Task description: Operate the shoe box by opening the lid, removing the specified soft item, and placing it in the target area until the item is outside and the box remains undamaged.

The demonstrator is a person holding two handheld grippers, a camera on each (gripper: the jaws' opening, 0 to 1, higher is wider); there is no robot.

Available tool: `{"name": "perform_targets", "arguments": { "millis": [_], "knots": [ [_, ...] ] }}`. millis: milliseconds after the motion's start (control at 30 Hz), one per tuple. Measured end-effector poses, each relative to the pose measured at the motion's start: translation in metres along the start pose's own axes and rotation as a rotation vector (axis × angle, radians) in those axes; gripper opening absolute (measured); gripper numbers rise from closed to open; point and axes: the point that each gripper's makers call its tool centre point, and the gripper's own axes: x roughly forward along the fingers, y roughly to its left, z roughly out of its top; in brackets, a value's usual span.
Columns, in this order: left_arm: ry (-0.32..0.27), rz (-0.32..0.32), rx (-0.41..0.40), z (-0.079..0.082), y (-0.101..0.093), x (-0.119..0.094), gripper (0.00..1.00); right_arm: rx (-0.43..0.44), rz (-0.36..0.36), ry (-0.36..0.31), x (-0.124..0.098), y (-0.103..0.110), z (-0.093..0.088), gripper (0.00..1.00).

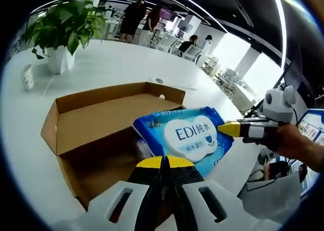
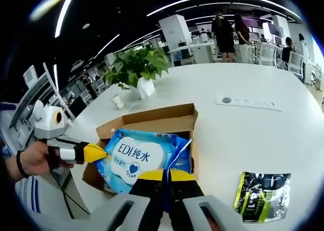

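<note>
Over the open brown cardboard shoe box (image 1: 96,125), the blue plastic pack of wet wipes with a white label (image 1: 188,138) is being held up by both tongs at once. Seen from the left gripper view, the left tongs (image 1: 164,164) are pinching shut on the pack's near edge with their yellow tips together, while the right tongs (image 1: 229,129), carried by a person's hand (image 1: 291,142), are gripping the pack's far right corner. Seen from the right gripper view, the right tongs (image 2: 166,176) are closing on the pack (image 2: 139,157) from below and the left tongs (image 2: 96,152) are clamping its left edge. The box is sitting with its lid folded back on the round white surface (image 2: 238,125). A green-leafed plant in a white pot (image 2: 139,69) is standing beyond the box, and a dark green and black foil pouch (image 2: 262,195) is lying flat on the surface to the right
</note>
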Motion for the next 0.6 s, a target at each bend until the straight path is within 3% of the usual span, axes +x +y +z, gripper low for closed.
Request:
{"name": "perform_targets", "arguments": {
  "millis": [600],
  "knots": [
    [0.039,-0.085,0.067,-0.001,-0.063,0.034,0.00,0.067,-0.059,-0.034,-0.050,-0.055,-0.018,0.00]
  ]
}}
